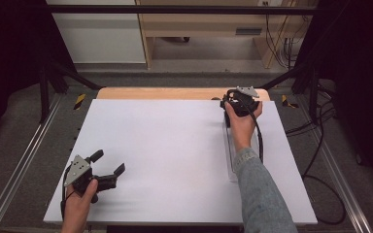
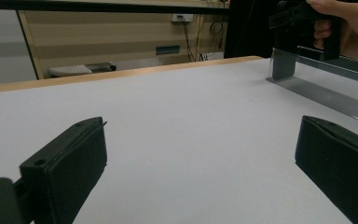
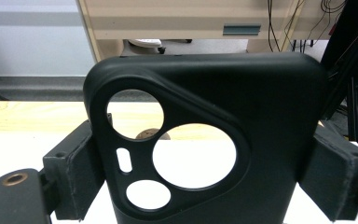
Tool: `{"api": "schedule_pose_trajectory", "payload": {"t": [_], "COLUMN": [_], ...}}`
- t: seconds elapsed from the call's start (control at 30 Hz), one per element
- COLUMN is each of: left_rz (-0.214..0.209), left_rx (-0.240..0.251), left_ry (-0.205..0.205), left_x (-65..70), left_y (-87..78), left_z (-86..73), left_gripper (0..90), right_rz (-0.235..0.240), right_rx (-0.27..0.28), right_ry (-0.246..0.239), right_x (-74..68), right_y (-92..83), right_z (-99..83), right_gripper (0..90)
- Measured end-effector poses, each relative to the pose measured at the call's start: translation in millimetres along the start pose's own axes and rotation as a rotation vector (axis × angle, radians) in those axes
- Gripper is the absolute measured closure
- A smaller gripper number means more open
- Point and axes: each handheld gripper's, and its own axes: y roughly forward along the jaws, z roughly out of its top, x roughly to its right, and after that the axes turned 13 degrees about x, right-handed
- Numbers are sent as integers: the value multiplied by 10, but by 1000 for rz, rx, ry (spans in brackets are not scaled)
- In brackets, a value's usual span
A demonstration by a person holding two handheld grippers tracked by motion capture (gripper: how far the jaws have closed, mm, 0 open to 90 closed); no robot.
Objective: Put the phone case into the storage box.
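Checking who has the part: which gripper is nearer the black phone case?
Right. The right gripper clamps the black phone case between its jaws; the left gripper rests open at the table's opposite near corner.

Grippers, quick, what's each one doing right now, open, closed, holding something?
Left gripper: open, nothing between its jaws, low over the white table.
Right gripper: closed on a black phone case.

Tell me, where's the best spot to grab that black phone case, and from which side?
Probably across its two long side edges, as the right gripper does: the jaws press the phone case from left and right below its camera cutouts. The flat, parallel edges suit the pads, while the thin back would likely flex.
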Motion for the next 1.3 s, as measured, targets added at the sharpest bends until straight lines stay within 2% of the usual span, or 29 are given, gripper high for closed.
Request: {"api": "schedule_pose_trajectory", "payload": {"t": [0.53,0.83,1.3], "left_rz": [3,1,2], "left_rx": [1,3,6], "left_ry": [4,3,6], "left_x": [5,5,6], "left_y": [3,1,-2], "left_z": [-1,1,4], "left_gripper": [22,22,22], "right_rz": [-6,10,18], "right_rx": [-18,-23,-9], "right_ry": [-24,0,10], "right_x": [-11,9,4], "right_y": [8,6,-11], "right_z": [-9,-7,16], "right_gripper": [86,73,71]}}
